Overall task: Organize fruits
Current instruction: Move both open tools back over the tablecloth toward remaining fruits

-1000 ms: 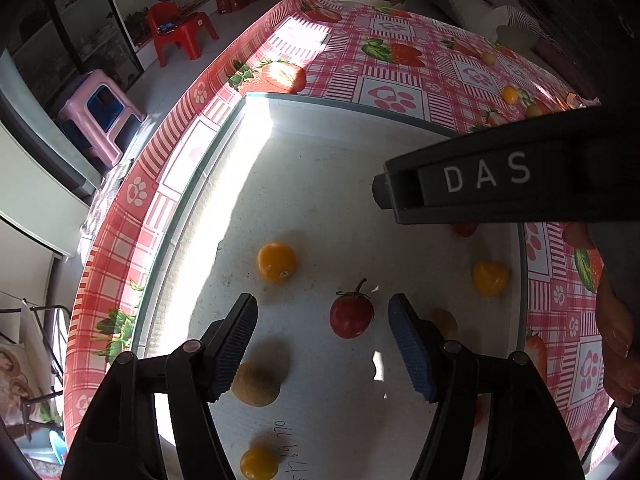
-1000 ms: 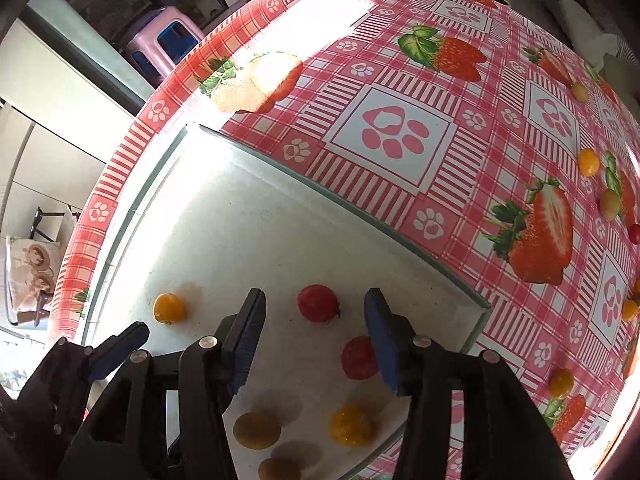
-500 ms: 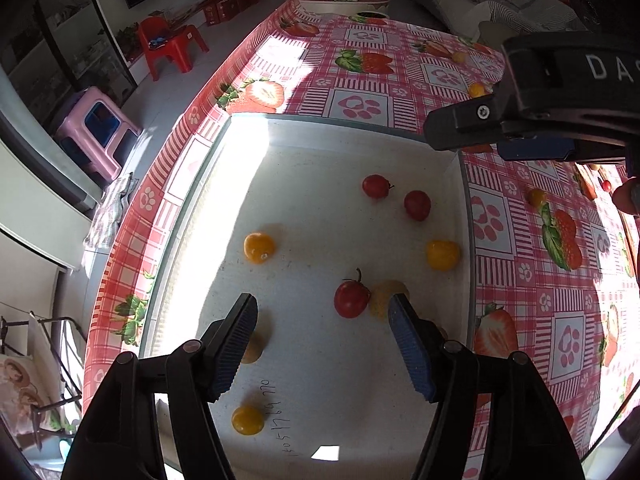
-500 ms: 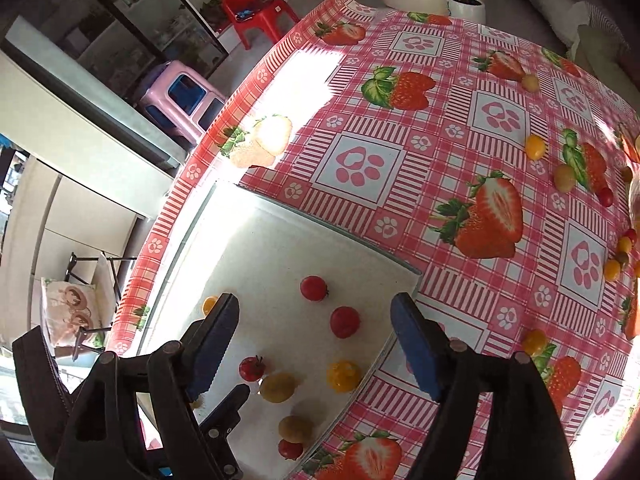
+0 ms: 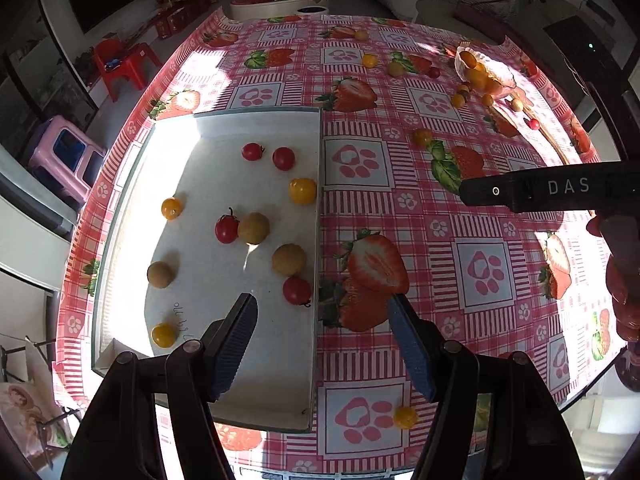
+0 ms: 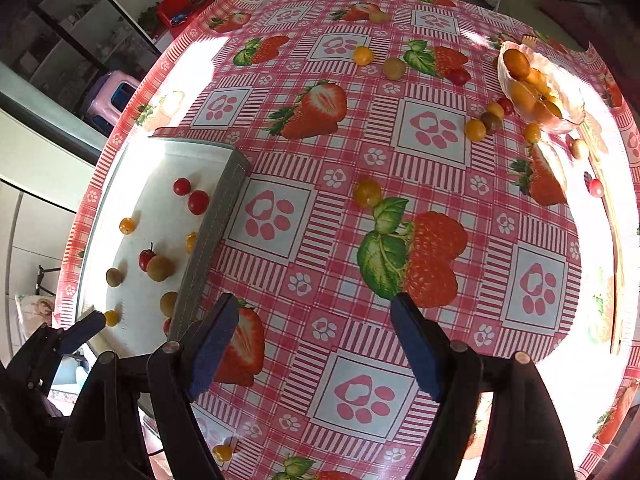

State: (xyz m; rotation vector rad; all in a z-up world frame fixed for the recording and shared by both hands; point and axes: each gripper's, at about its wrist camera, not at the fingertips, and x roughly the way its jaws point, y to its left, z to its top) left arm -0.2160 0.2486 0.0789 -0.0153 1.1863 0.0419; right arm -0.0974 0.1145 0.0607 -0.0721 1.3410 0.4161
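A white tray (image 5: 208, 396) on the table's left holds several small red, yellow and tan fruits, such as a stemmed red tomato (image 5: 226, 229). The tray also shows in the right wrist view (image 6: 140, 336). More fruits lie loose on the tablecloth: one yellow (image 6: 367, 193) mid-table, one yellow (image 5: 405, 417) near the front edge. My left gripper (image 5: 322, 340) is open and empty, high over the tray's right wall. My right gripper (image 6: 312, 346) is open and empty above the cloth, right of the tray.
A clear bowl (image 6: 560, 92) of orange fruits stands at the far right, with several loose fruits (image 6: 476, 129) around it. The strawberry-print tablecloth (image 6: 400, 140) covers the whole table. A pink stool (image 5: 66, 156) and a red chair (image 5: 124, 64) stand beyond the left edge.
Both grippers have risen and pulled back to the right, away from the tray. The right gripper's jaws have opened wider. The fruits in the tray have not moved.
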